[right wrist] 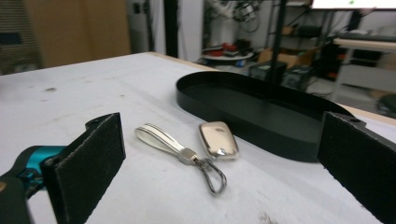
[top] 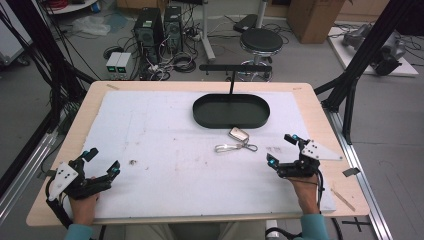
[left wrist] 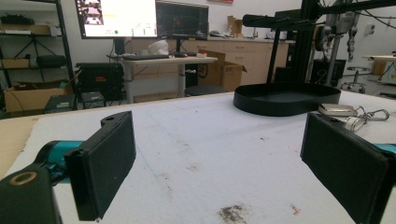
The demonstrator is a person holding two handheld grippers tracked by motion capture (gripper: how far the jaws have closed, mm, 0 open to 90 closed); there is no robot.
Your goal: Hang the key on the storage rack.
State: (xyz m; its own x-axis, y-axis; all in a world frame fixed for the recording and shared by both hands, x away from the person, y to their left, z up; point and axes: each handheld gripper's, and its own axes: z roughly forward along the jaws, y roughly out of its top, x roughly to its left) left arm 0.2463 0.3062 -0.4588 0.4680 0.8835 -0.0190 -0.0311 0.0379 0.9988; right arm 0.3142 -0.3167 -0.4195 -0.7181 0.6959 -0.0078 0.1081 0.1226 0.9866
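A silver car key fob with a white strap and metal clip lies on the white mat just in front of a black oval tray. The right gripper view has the fob and its strap lying ahead between the jaws, the tray behind them. My right gripper is open at the mat's right side, a short way right of the key. My left gripper is open at the front left, far from the key. The tray and the fob lie far off in the left gripper view.
A black T-shaped stand rises behind the tray. The white mat covers most of the wooden table and carries a small dark stain. Beyond the table are a stool, computers and cables on the floor.
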